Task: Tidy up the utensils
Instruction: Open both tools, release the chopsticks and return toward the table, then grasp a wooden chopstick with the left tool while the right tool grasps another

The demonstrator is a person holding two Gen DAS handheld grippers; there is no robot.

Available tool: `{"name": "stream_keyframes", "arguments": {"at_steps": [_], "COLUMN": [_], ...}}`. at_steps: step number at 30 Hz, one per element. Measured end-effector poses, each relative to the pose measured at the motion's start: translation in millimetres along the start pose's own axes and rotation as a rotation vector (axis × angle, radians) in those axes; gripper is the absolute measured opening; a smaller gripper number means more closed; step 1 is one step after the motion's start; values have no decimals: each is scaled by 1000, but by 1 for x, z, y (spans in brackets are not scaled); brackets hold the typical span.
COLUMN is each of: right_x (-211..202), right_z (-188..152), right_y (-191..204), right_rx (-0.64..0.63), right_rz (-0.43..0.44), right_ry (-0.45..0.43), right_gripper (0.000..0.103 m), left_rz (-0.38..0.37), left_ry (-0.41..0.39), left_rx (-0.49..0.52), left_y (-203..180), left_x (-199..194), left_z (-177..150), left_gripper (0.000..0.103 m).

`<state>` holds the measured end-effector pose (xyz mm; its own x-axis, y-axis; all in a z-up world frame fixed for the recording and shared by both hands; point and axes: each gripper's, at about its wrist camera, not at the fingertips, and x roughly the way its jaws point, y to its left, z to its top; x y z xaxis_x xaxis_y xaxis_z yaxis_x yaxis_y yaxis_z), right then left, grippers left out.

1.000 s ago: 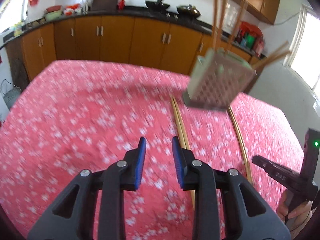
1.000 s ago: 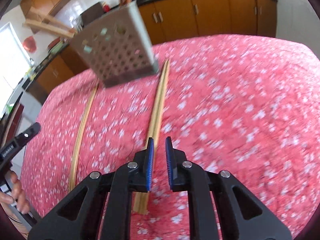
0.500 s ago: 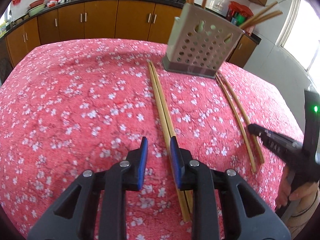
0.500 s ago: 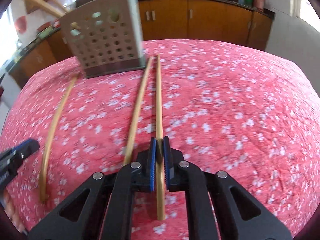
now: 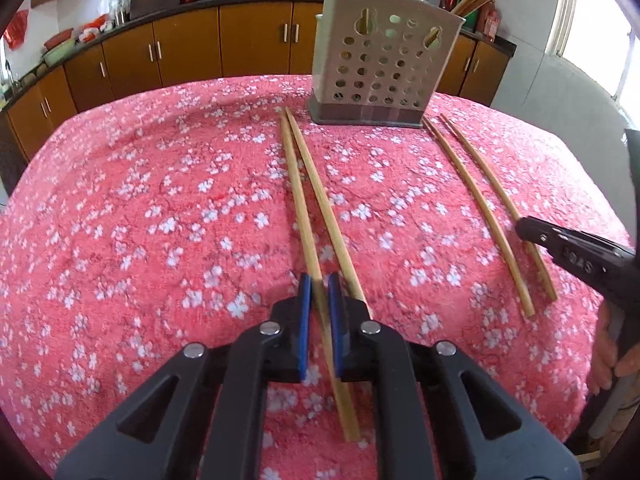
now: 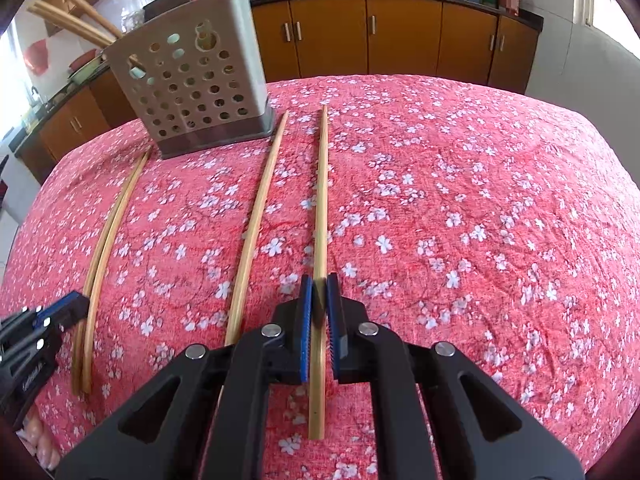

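Four loose chopsticks lie on the floral tablecloth [image 5: 160,200] before the perforated utensil holder [image 5: 380,72]. Left gripper [image 5: 319,304] is clamped on the leftmost chopstick [image 5: 298,196]; right gripper [image 6: 319,300] is clamped on the rightmost chopstick [image 6: 321,200].

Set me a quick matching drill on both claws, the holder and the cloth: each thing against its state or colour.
Things:
1. left claw
2. right claw
3. holder
4. cloth

States:
a. red with white flowers
b. shut on the rightmost chopstick
c. upright, chopsticks inside
d. shut on the leftmost chopstick

Pairs: 1-d, 2-b, 3-c, 4-a.
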<state>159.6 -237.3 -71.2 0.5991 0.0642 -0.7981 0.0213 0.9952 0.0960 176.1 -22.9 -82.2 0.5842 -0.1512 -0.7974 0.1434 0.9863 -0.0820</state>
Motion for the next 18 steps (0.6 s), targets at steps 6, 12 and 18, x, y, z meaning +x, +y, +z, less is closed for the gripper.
{"name": "stream_keyframes", "arguments": {"at_steps": [6,12,18], "right_x": [5,12,23], "right_z": [8,18,23], "right_y": [-13,-22,-14], "right_rx": [19,39,4], "right_rz": [-31,-51,-85], "right_ry": [-17,-25,-58], "right_gripper": [8,8,8], "left_rz": [117,125,107], "left_ry": [-5,-20,-34], "left_rx": [-45,-96,-111], "left_y": [39,78,83], "left_x": [13,16,15], "left_z": [22,32,32], "left_gripper": [9,12,12]}}
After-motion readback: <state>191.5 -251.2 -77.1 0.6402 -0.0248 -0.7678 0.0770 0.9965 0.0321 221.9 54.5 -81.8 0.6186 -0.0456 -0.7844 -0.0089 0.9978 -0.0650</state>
